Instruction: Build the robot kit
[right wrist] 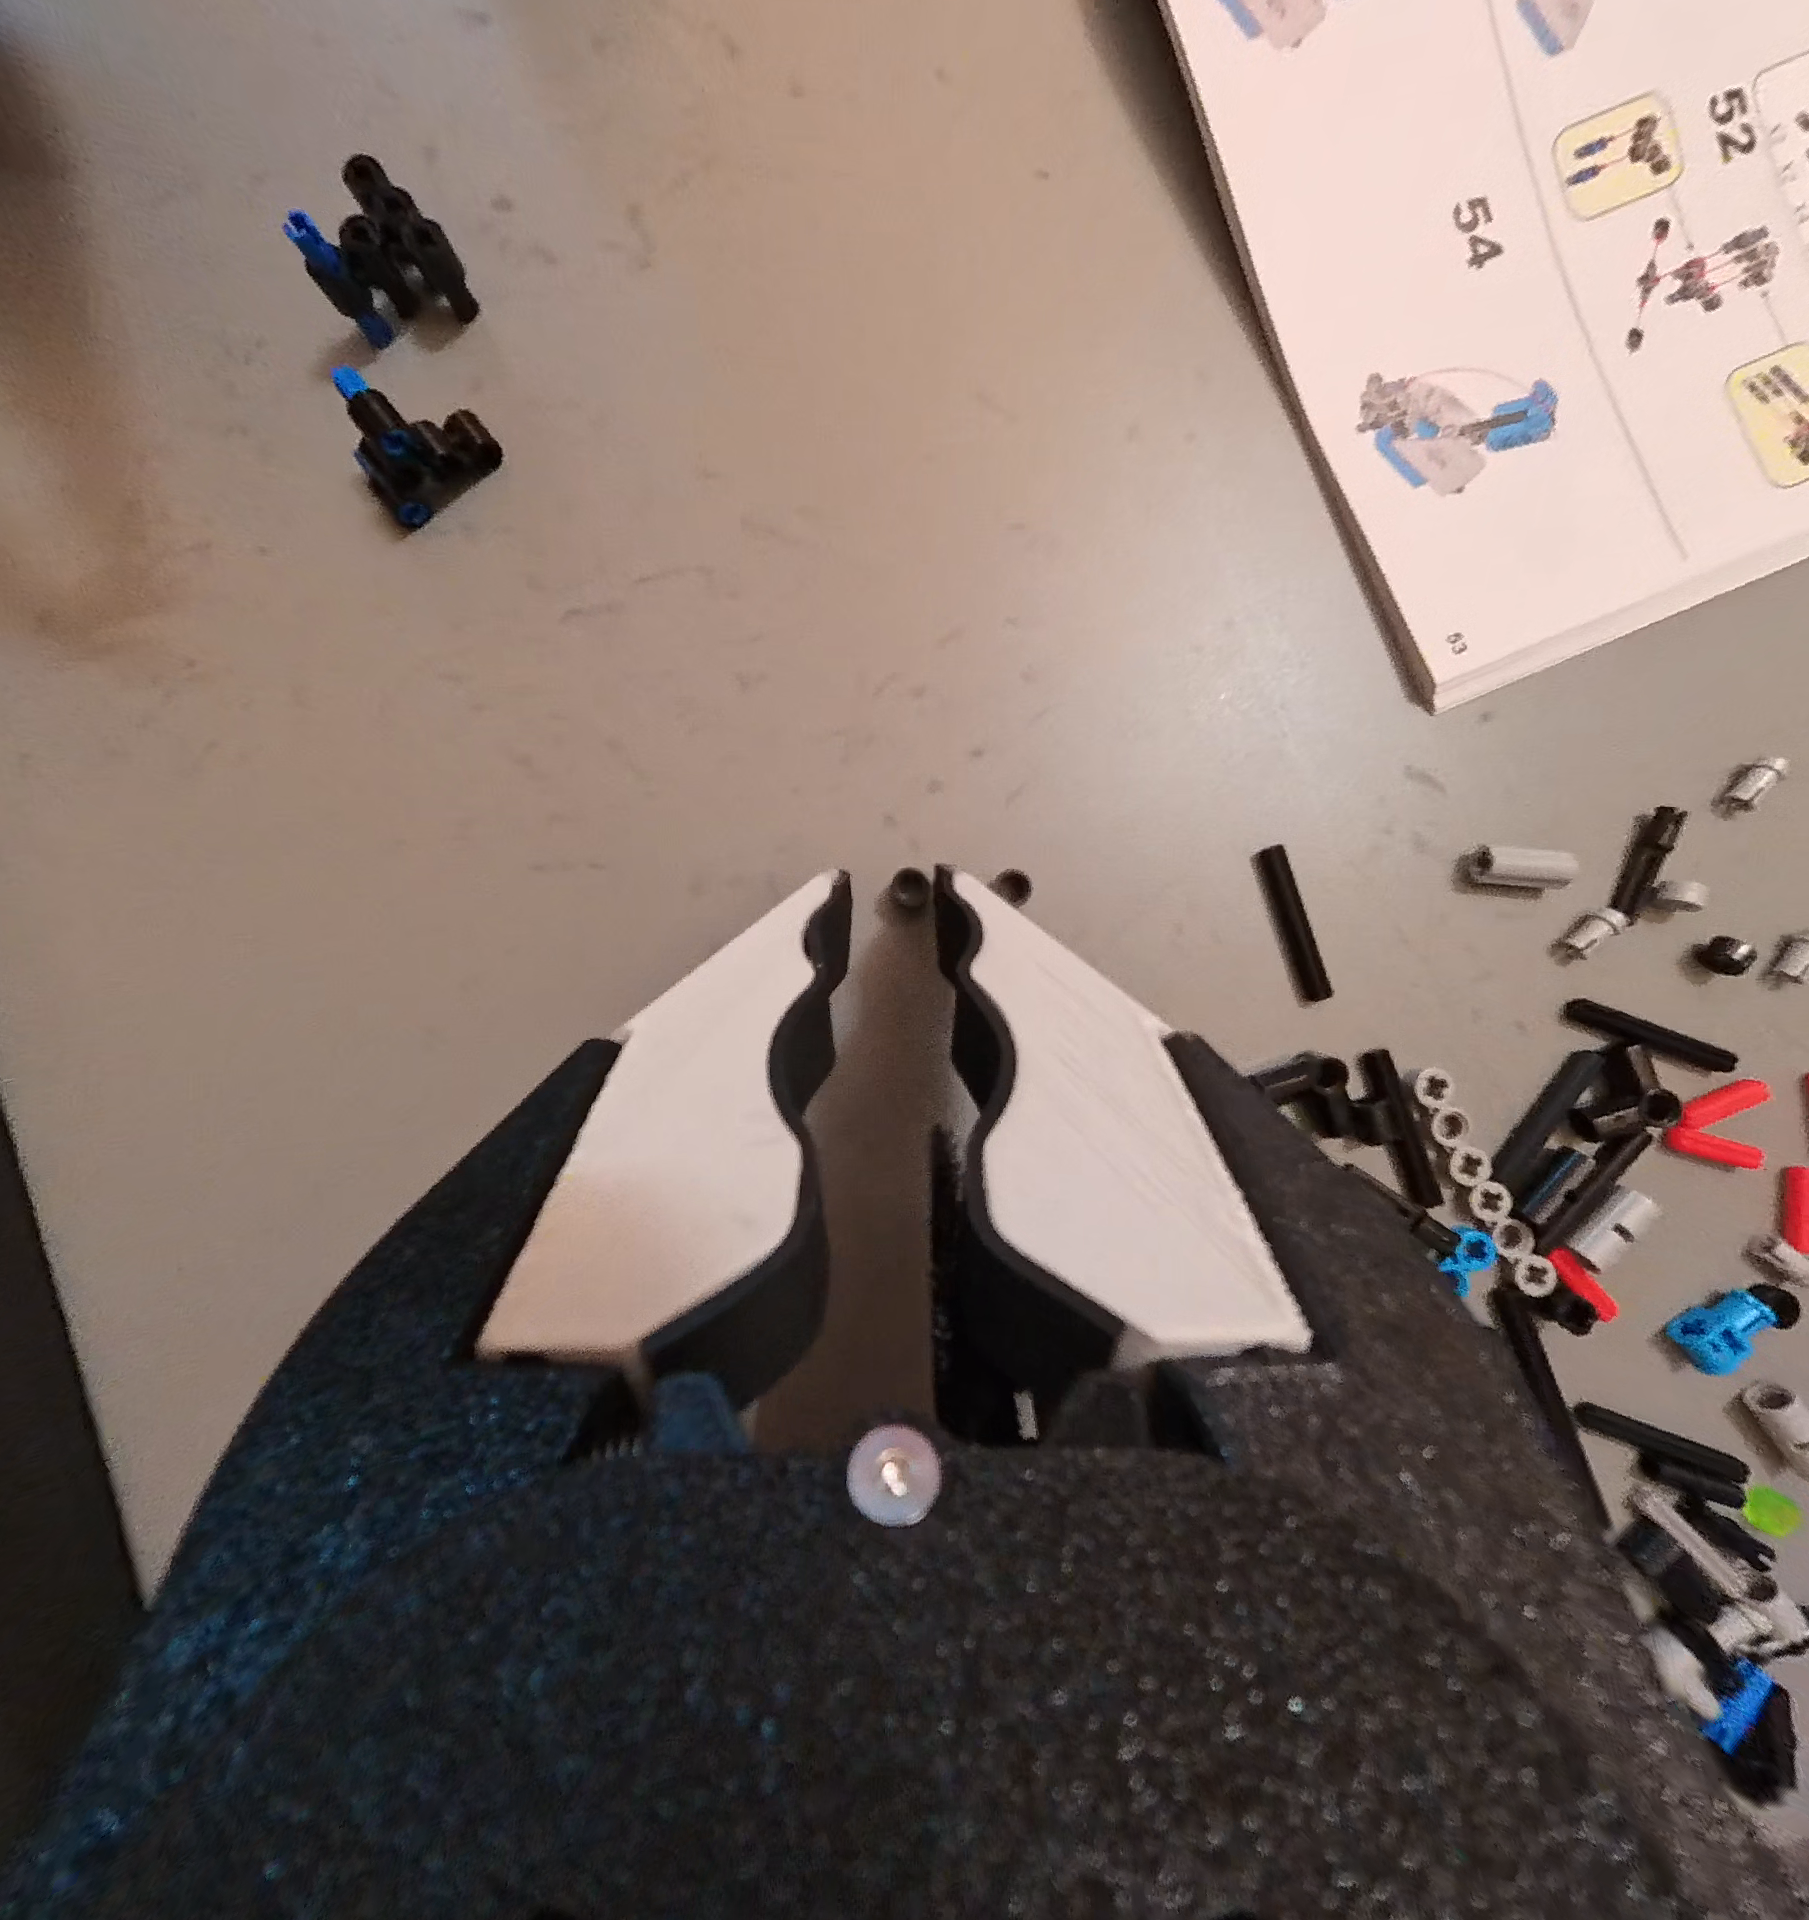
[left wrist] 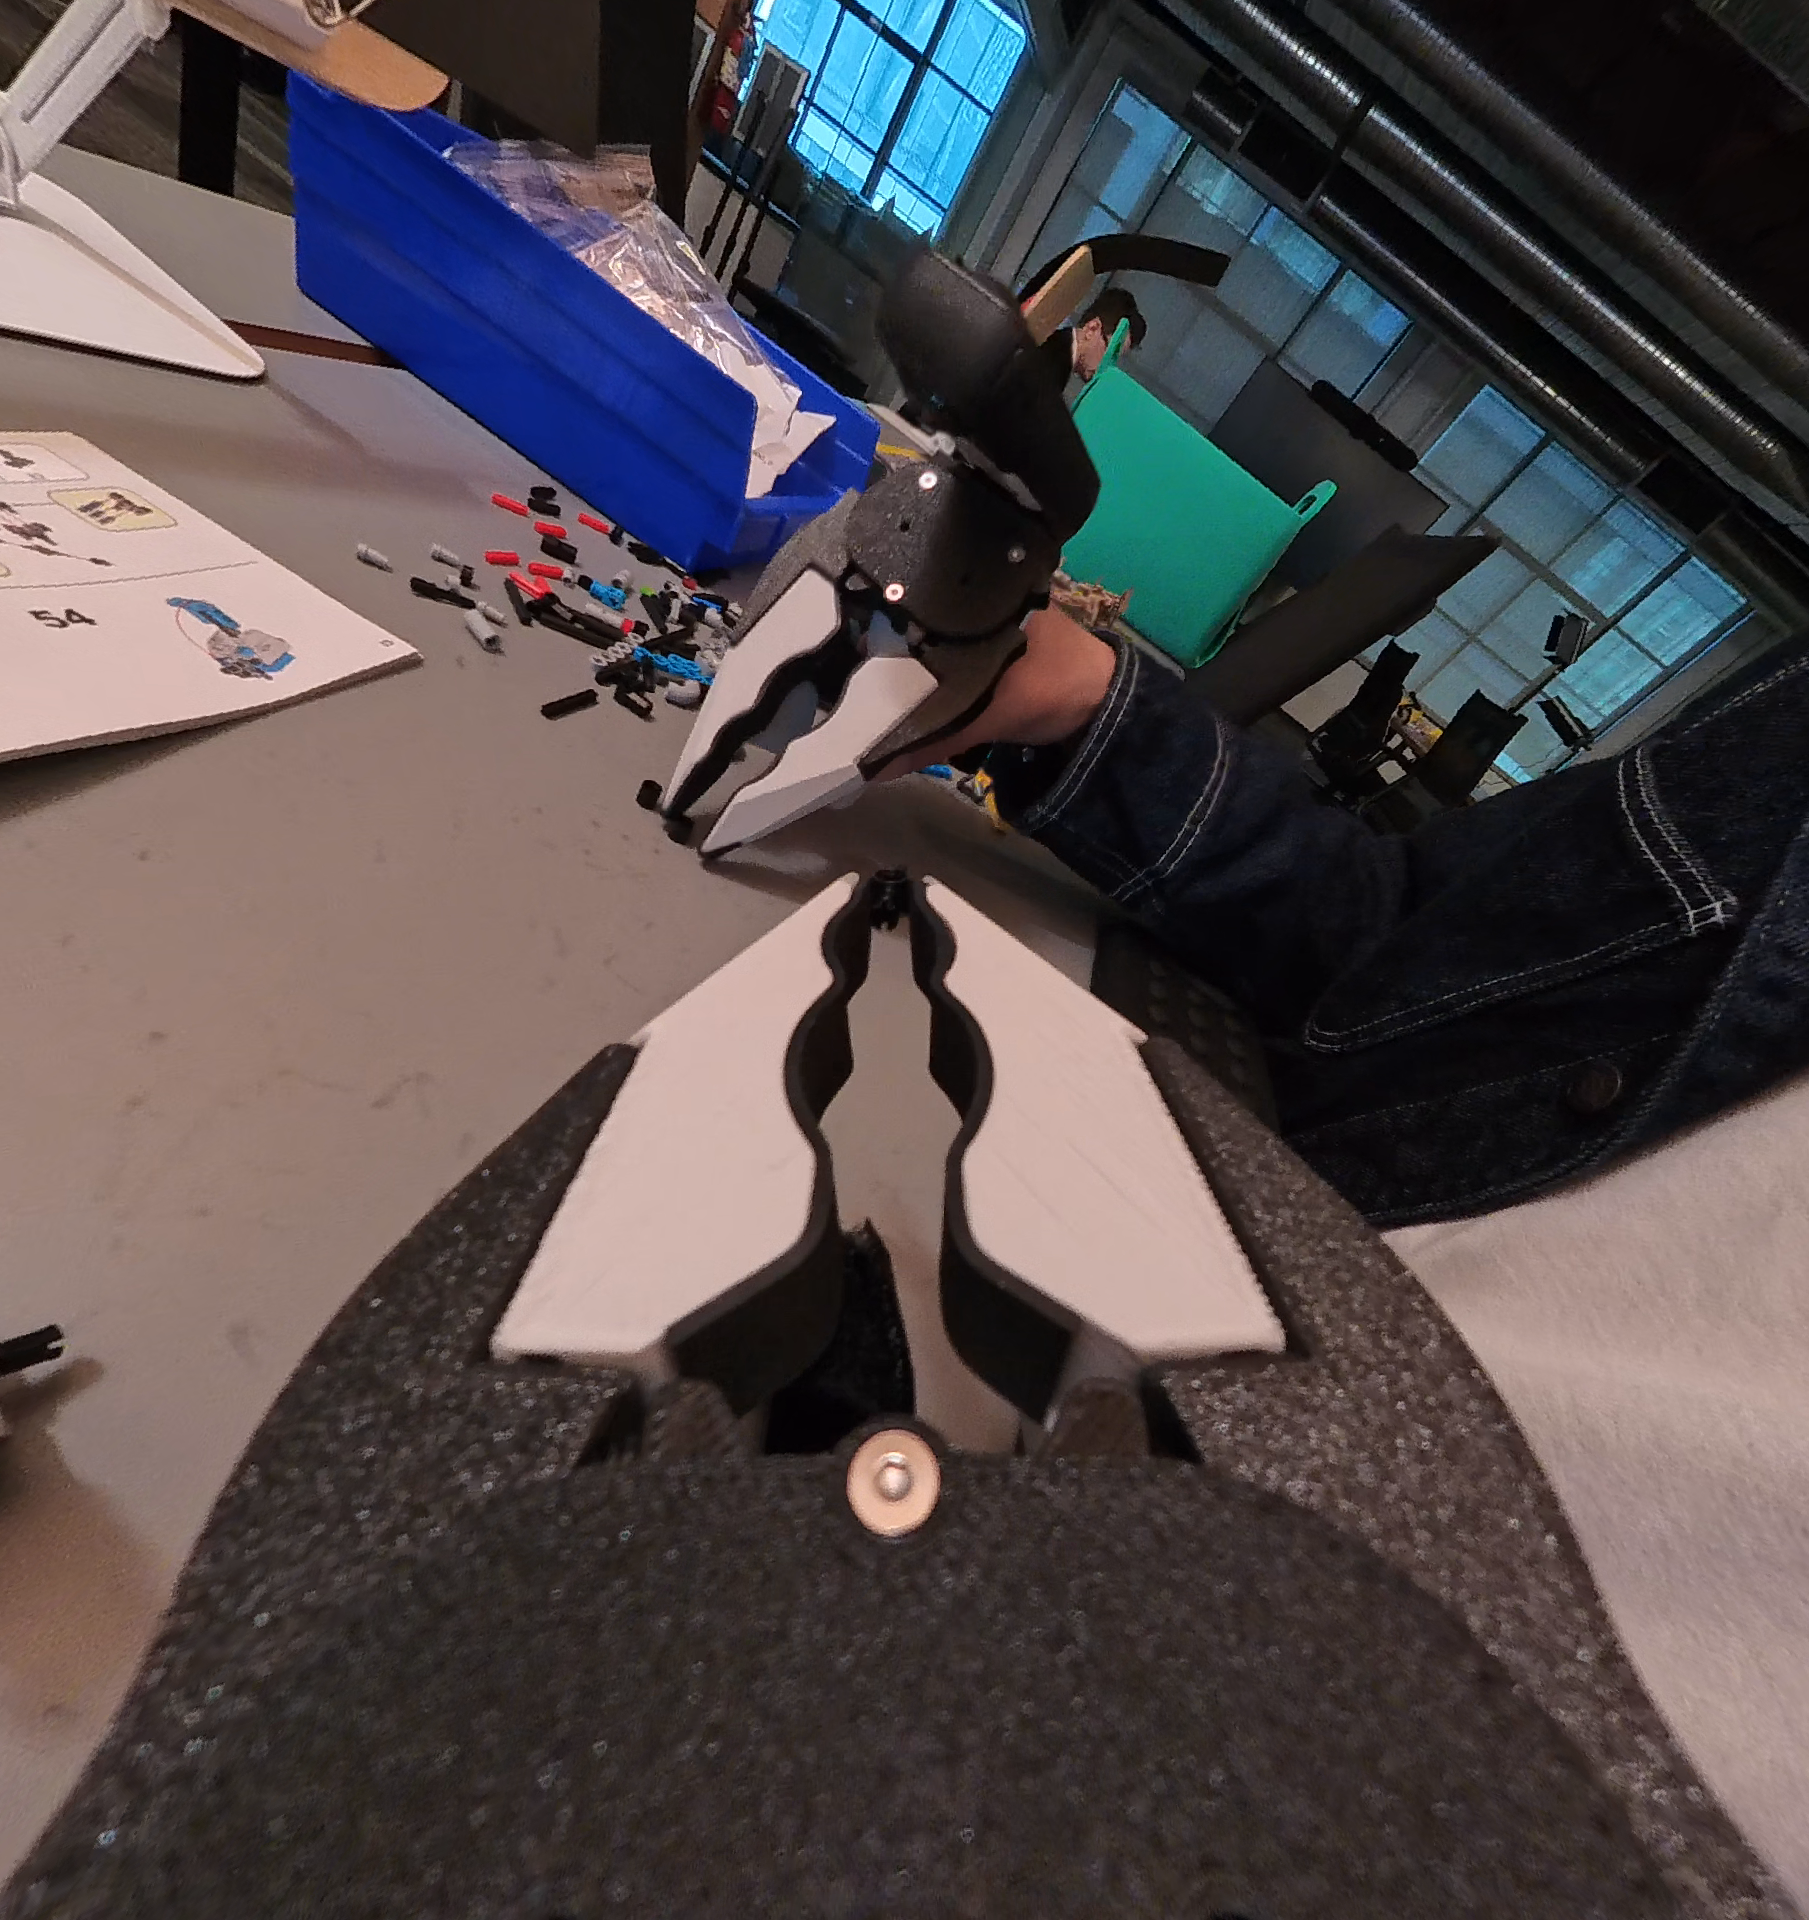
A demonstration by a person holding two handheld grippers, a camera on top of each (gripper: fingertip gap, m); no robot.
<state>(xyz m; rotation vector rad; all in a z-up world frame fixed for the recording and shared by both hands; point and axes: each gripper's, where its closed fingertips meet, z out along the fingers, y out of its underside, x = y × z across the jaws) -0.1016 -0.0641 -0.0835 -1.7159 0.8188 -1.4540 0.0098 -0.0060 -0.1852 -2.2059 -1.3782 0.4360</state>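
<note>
My left gripper (left wrist: pixel 889 891) is shut on a small black pin (left wrist: pixel 887 900), pinched at its fingertips just above the grey table (left wrist: pixel 308 987). My right gripper (right wrist: pixel 892 883) points down at the table with its jaws narrowly open around another small black pin (right wrist: pixel 906 889), which stands on end beside the right finger. A second black pin (right wrist: pixel 1012 885) stands just outside that finger. In the left wrist view the right gripper (left wrist: pixel 694 826) is held by a hand in a denim sleeve (left wrist: pixel 1399 935), with its tips on the table just beyond my left fingertips.
A pile of black, red, grey and blue loose parts (right wrist: pixel 1606 1195) lies to the right, below an open instruction booklet (right wrist: pixel 1554 364). Two black-and-blue subassemblies (right wrist: pixel 391 244) (right wrist: pixel 422 452) stand at far left. A blue bin (left wrist: pixel 526 343) and a white stand base (left wrist: pixel 69 260) sit behind. The table edge (right wrist: pixel 6 1247) runs along the left. The gap from one gripper's tips to the other's is roughly 15 centimeters.
</note>
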